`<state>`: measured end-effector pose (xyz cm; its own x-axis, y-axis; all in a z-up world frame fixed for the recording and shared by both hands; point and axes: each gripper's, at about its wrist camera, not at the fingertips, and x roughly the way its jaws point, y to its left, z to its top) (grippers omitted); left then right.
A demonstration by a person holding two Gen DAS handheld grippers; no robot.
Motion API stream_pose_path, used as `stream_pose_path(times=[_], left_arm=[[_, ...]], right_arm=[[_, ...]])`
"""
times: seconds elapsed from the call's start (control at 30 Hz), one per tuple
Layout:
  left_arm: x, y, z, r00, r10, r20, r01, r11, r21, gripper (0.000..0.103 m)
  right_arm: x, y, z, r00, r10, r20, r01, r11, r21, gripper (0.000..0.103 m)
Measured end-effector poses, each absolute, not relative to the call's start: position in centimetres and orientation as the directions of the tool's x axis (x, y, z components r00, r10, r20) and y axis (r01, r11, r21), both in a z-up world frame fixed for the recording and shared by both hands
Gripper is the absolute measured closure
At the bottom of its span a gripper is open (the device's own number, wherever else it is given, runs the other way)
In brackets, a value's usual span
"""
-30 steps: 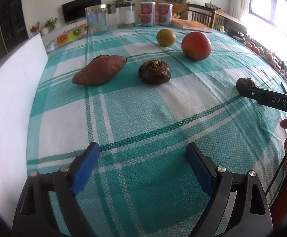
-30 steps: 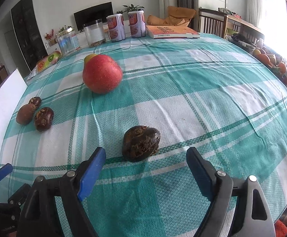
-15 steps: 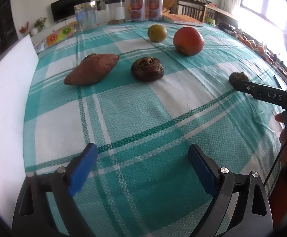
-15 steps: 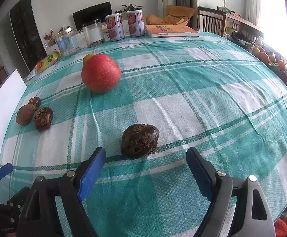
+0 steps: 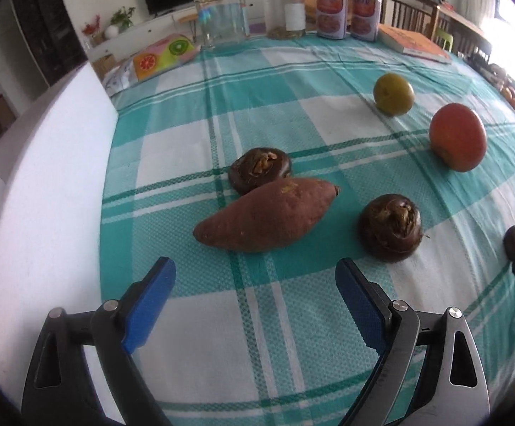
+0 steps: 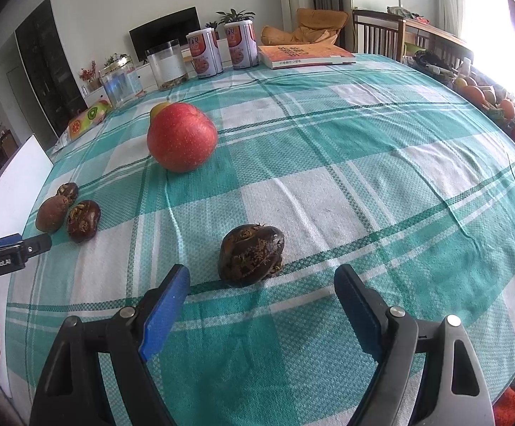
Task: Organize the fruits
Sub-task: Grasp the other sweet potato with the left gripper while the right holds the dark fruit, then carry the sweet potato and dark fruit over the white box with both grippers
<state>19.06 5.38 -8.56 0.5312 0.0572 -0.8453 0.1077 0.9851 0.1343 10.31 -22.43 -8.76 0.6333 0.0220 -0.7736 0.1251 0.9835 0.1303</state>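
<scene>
Left wrist view shows the left gripper [image 5: 254, 294] with its blue jaws wide apart and empty, low in the frame, lined up just short of the sweet potato [image 5: 266, 218] at frame centre. That root lies flat on the checked tablecloth [image 5: 172, 113], its long axis running from lower left to upper right, with the pointed tip aimed to the upper right. One dark water chestnut [image 5: 259, 169] sits just behind it, seemingly touching; a second water chestnut [image 5: 390, 226] lies to its right, apart. A green-yellow round fruit [image 5: 393, 94] and a red apple [image 5: 458, 136] rest in the upper right, near each other but not touching.

Right wrist view has the right gripper [image 6: 261, 305], jaws likewise spread and holding nothing, just short of a lone water chestnut [image 6: 251, 255] in the lower middle of the frame.

The step in hand looks like an approach before the first pick: nothing is grasped, and the items are still scattered. For the sweet potato, the left jaws should probably close across its short width, near the thick middle. The right gripper needs only a short advance to straddle its chestnut.
</scene>
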Motion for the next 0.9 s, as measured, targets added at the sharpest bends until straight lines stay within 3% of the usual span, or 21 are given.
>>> stream_pose_path(times=[0.13, 0.3, 0.33, 0.4, 0.47, 0.6, 0.9], left_arm=[[20.9, 3.9, -9.5, 0.524, 0.085, -0.847, 0.204, 0.954, 0.221, 0.011], [22.1, 3.4, -9.2, 0.529, 0.04, -0.848, 0.253, 0.946, 0.202, 0.012], [22.2, 3.4, -9.2, 0.526, 0.028, -0.85, 0.261, 0.946, 0.192, 0.015], [21.9, 3.4, -9.0, 0.527, 0.04, -0.849, 0.256, 0.945, 0.203, 0.043], [21.8, 3.7, -8.9, 0.505, 0.033, -0.862, 0.25, 0.951, 0.183, 0.047], [20.5, 3.7, -8.2, 0.487, 0.039, -0.872, 0.251, 0.95, 0.183, 0.049], [14.5, 4.7, -8.0, 0.384, -0.129, -0.914, 0.262, 0.965, -0.027, 0.049]], right_arm=[[10.2, -22.7, -8.6, 0.641, 0.028, -0.767, 0.132, 0.981, 0.145, 0.02], [10.0, -23.3, -8.4, 0.65, 0.036, -0.759, 0.147, 0.974, 0.172, 0.02], [10.0, -23.4, -8.4, 0.65, 0.038, -0.759, 0.151, 0.972, 0.178, 0.02], [10.0, -23.7, -8.5, 0.648, 0.043, -0.76, 0.161, 0.968, 0.191, 0.02], [9.9, -24.0, -8.5, 0.648, 0.047, -0.76, 0.17, 0.964, 0.205, 0.02], [10.0, -24.4, -8.7, 0.645, 0.054, -0.762, 0.182, 0.958, 0.222, 0.02], [9.7, -24.8, -8.5, 0.656, 0.058, -0.752, 0.197, 0.949, 0.245, 0.02]])
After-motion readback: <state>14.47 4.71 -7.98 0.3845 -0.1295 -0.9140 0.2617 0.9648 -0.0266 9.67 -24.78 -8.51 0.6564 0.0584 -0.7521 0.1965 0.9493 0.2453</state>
